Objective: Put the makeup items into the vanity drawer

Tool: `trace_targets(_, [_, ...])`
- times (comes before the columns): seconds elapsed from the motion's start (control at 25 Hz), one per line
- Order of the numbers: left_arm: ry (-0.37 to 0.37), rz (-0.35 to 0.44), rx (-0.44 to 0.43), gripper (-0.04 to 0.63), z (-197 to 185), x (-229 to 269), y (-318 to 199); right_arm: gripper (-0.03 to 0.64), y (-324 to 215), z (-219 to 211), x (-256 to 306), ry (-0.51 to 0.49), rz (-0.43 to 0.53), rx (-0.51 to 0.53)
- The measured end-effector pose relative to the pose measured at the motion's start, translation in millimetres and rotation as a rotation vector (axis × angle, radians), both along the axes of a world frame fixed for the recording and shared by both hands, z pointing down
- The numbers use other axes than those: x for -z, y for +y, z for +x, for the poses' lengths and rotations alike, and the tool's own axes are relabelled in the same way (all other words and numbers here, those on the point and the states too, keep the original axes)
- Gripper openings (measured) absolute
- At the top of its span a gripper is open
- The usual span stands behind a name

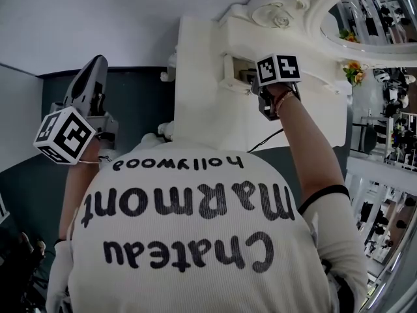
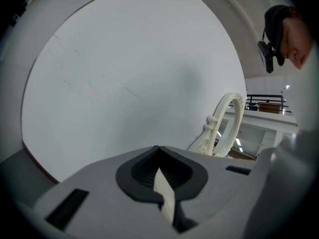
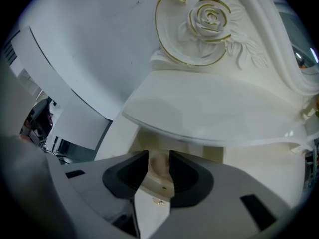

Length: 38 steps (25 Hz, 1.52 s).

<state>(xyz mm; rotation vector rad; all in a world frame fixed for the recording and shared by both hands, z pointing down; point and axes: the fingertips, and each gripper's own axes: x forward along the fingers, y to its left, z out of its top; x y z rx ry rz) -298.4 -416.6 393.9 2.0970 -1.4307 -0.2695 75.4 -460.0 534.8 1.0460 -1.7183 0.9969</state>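
My right gripper (image 1: pixel 258 85) reaches into the white vanity (image 1: pixel 202 103) at its small drawer (image 1: pixel 236 72). In the right gripper view, the gripper (image 3: pixel 159 157) has its dark pads on both sides of the drawer's round cream knob (image 3: pixel 159 167), shut on it. The left gripper (image 1: pixel 91 77) is raised at the left, away from the vanity and pointing at the pale wall. Its jaws (image 2: pixel 158 151) meet at the tips, with a pale sliver low between the pads that I cannot identify. No makeup item shows in any view.
The vanity's carved, gold-trimmed top (image 3: pixel 209 19) and its overhanging ledge (image 3: pixel 214 113) sit just above the drawer. An oval mirror (image 1: pixel 378 12) stands at the upper right, with flowers (image 1: pixel 355 72) below it. The person's printed shirt (image 1: pixel 195 240) fills the lower head view.
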Motion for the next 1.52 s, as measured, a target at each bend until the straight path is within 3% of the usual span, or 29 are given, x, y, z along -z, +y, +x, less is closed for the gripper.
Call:
trace_targets(0.52, [0.004,-0.007,-0.013,0.008,-4.4,-5.1,-6.5,0.152,-6.8,0.3,-1.0,-0.031,0.011,-0.084])
trace_targets(0.76, [0.005,-0.010,-0.037,0.008,-7.8,-5.6,-12.2,0.153,-8.2,3.5,4.5,-0.087,0.035,-0.184])
trace_targets(1.16, [-0.025,0.028,-0.145,0.008,4.8,3.7,-23.4,0.154,-9.2,21.9,37.7,-0.195,0.184,-0.385])
trace_targets(1.52, [-0.035,0.057,-0.302,0.008,55.8,10.8,-19.2,0.123,27.8,16.7,63.1,-0.342,0.388,-0.619])
